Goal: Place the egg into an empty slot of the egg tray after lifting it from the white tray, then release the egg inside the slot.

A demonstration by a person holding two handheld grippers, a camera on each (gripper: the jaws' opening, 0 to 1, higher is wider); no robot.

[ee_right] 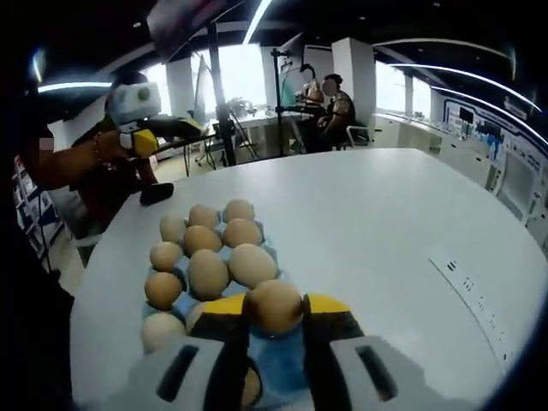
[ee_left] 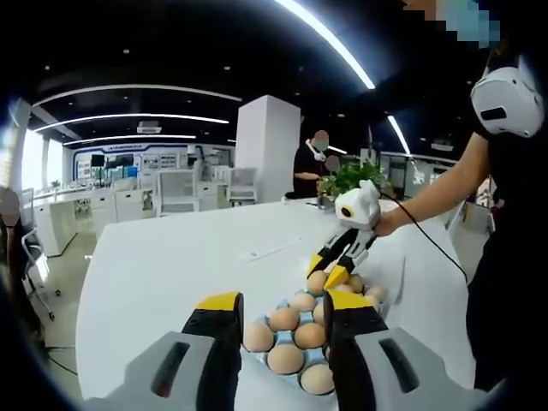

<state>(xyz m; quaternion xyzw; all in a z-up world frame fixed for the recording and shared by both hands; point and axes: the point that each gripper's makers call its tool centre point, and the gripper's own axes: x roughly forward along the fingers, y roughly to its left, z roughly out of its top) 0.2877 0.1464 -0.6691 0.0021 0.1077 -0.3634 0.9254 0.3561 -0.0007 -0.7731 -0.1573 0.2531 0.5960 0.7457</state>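
In the right gripper view, a brown egg (ee_right: 274, 306) is held between the yellow-tipped jaws of the right gripper (ee_right: 276, 315), which are closed against its two sides. The egg is carried just above the near end of a blue egg tray (ee_right: 287, 364), whose bare blue surface is seen below and between the jaws. Further along the tray, other eggs (ee_right: 208, 272) are seated in rows, in shades from pale cream to brown. The tray rests on a large white table (ee_right: 385, 223). Whether the held egg touches the tray cannot be told. At the upper left of this view, the left gripper (ee_right: 158, 130) is seen held up above the table's far edge, away from the tray.

In the left gripper view, the left gripper (ee_left: 282, 321) is seen with its jaws parted and nothing between them; the egg tray (ee_left: 257, 360) and its eggs (ee_left: 285, 358) lie beyond the gap, on the white table (ee_left: 188, 257). At the far end of the tray, the right gripper (ee_left: 330, 274) is seen angled down with the egg (ee_left: 318, 282) gripped at its tips, held by a person's hand (ee_left: 385, 224). A potted plant (ee_left: 351, 178) stands behind it on the table, and a seated person (ee_left: 310, 167) is visible past the table's far edge.
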